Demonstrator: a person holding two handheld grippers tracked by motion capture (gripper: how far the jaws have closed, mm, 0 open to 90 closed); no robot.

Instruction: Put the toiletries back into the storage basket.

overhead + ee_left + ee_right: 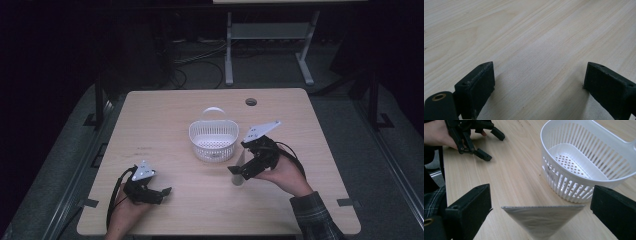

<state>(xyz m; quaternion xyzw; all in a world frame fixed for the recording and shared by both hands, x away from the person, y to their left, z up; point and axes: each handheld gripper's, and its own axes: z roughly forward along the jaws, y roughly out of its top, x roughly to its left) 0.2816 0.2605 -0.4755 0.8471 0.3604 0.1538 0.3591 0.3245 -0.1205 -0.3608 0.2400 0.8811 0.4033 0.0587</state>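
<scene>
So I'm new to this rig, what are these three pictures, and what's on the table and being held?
No robot here: a person holds hand-operated tongs in each hand. The high view looks down on a wooden table. The other two come from cameras riding on each set of tongs, looking along their black jaws. The left tongs rest open near the table's front edge, holding nothing. A white slotted basket stands mid-table, empty. The right tongs are beside it, jaws open around a grey, pointed-looking piece; whether they touch it I cannot tell.
</scene>
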